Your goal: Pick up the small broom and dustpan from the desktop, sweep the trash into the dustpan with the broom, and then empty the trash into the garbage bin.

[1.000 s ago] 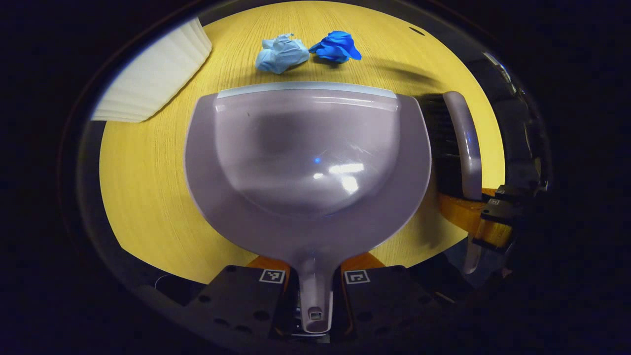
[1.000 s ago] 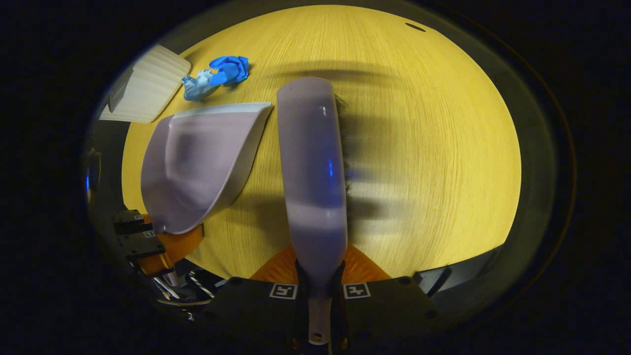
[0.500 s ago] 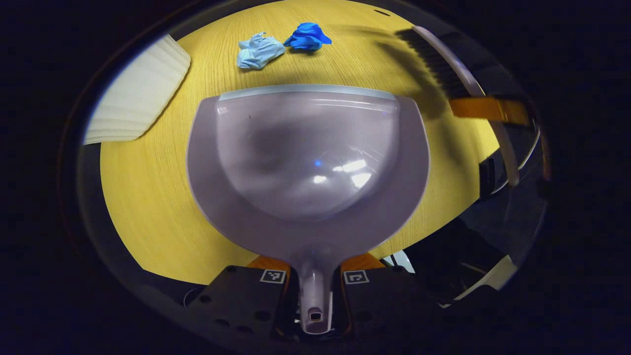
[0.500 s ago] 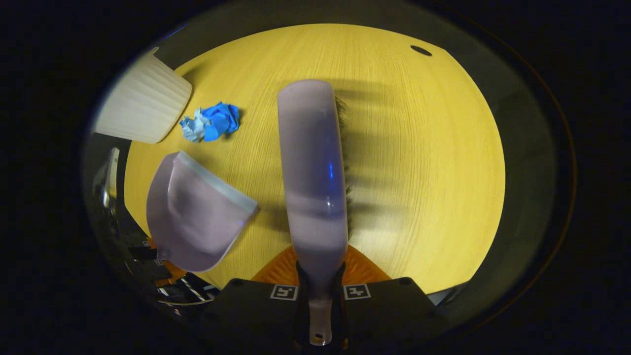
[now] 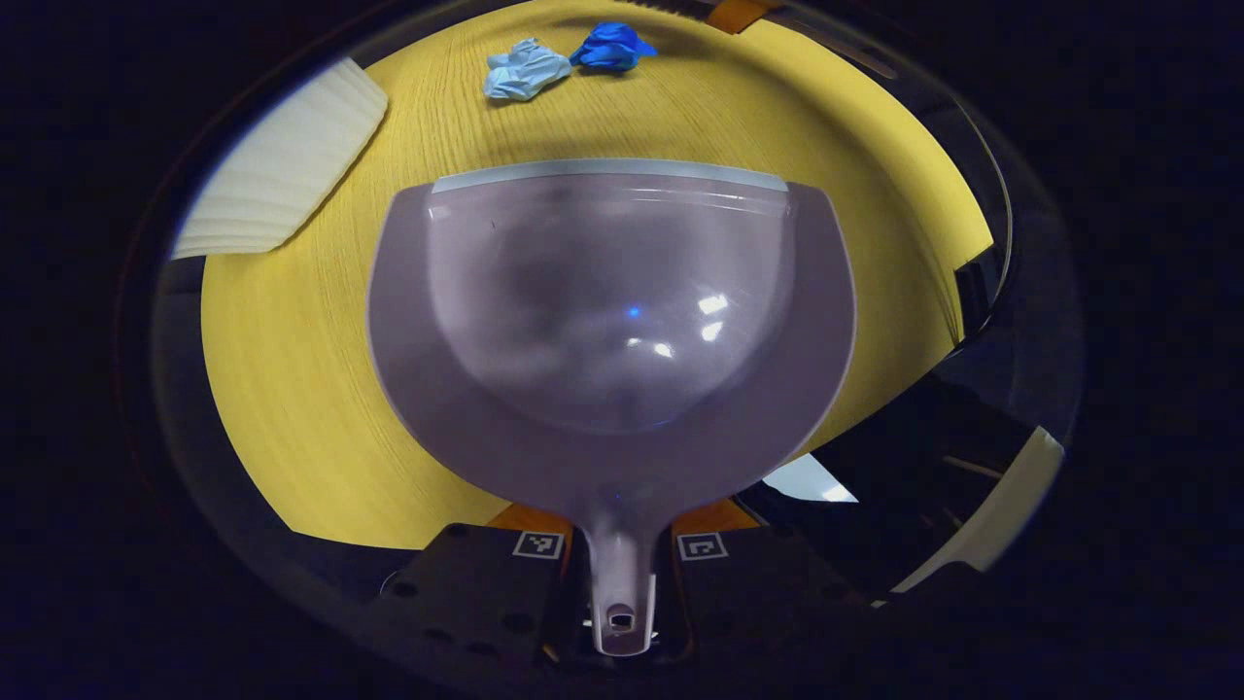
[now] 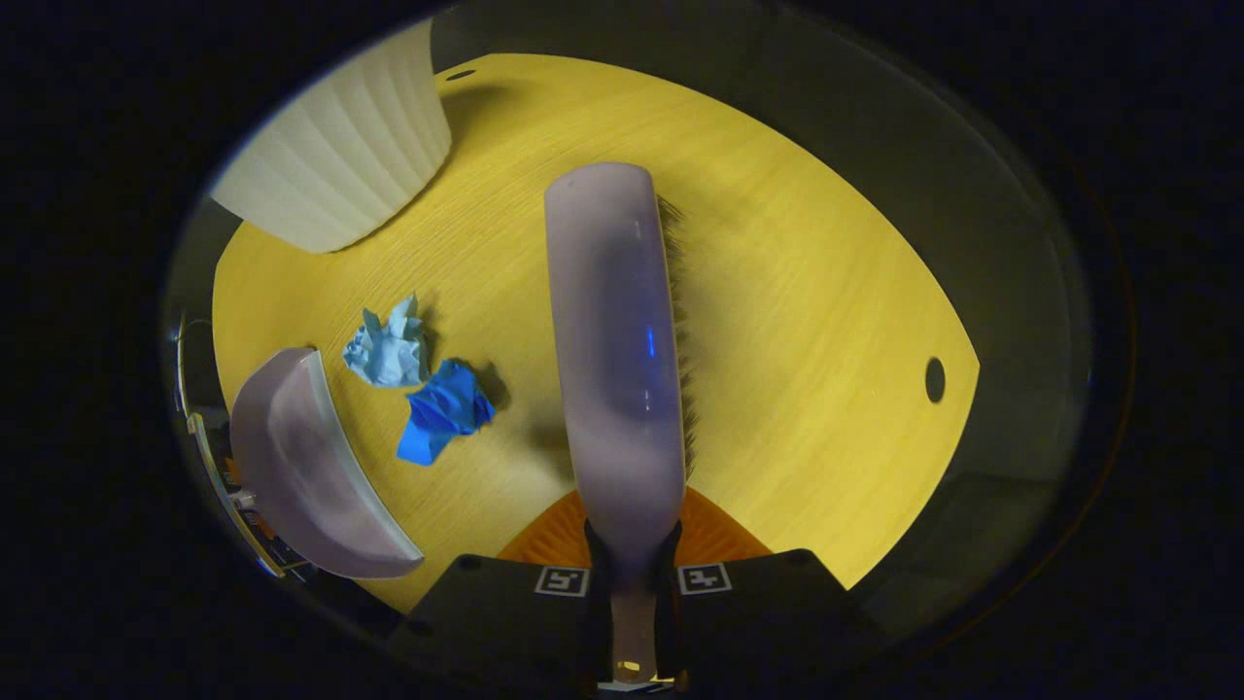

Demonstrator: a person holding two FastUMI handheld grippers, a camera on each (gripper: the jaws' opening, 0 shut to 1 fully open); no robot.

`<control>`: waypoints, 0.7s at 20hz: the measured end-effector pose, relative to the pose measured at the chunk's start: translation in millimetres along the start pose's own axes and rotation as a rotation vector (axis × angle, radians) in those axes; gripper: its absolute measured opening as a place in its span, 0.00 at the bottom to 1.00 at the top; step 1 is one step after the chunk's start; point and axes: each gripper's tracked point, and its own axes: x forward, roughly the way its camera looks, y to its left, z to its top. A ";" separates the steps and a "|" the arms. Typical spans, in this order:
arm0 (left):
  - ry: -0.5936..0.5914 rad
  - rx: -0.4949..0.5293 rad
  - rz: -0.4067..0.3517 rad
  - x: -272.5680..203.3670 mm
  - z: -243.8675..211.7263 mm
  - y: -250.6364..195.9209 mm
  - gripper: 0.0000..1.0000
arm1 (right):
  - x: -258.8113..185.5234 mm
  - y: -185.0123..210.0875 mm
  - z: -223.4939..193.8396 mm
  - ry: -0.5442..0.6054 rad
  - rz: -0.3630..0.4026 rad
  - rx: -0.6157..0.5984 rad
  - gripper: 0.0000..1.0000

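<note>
Swung round past the trash since a second ago: broom (image 6: 614, 340), clamped in right gripper (image 6: 632, 622), wads (image 6: 418, 384) at nine o'clock; dustpan (image 5: 610, 321) clamped in left gripper (image 5: 620, 593).

Lilac dustpan (image 5: 622, 321), lilac broom (image 6: 617, 350), yellow woodgrain desktop (image 6: 807, 321)

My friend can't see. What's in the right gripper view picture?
The right tool holds a small broom by its handle above a yellow desktop. To its left lie a light blue paper wad and a dark blue one, with the dustpan beyond them and a white ribbed garbage bin farther back.
</note>
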 end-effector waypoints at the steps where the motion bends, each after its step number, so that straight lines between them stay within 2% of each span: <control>1: 0.008 0.000 0.004 2.4 -2.0 2.3 0.26 | 8.8 2.6 3.6 0.018 -0.010 -0.057 0.18; 3: 0.002 0.013 0.001 3.4 -2.1 2.2 0.28 | 29.4 10.4 -0.9 0.071 -0.026 -0.175 0.18; 4: -0.004 0.034 0.017 6.5 -1.6 3.7 0.26 | 24.0 13.9 -1.9 0.098 -0.030 -0.228 0.18; 5: 0.005 0.049 0.018 8.5 -4.4 3.6 0.26 | 28.1 16.8 7.4 0.074 -0.042 -0.285 0.18; 6: 0.008 0.061 0.028 8.3 -6.3 8.7 0.26 | 28.3 38.4 -2.6 0.110 0.032 -0.338 0.18; 7: 0.012 0.063 0.031 7.1 -7.0 9.6 0.26 | 22.4 46.4 -10.8 0.133 0.041 -0.413 0.18; 8: 0.018 0.058 0.035 7.2 -7.9 8.3 0.26 | 21.9 50.8 -6.1 0.107 0.029 -0.494 0.18; 10: 0.038 0.080 0.079 7.2 -7.0 11.7 0.26 | 11.9 67.7 -18.7 0.174 0.118 -0.567 0.18; 11: 0.027 0.102 0.094 9.2 -6.2 13.5 0.28 | 9.0 73.4 -22.3 0.181 0.145 -0.606 0.18; 12: 0.027 0.111 0.096 11.7 -10.7 14.6 0.26 | 9.8 83.0 -31.6 0.189 0.185 -0.632 0.18; 14: 0.030 0.111 0.086 12.2 -11.8 13.0 0.26 | -3.1 111.4 -55.5 0.269 0.380 -0.553 0.18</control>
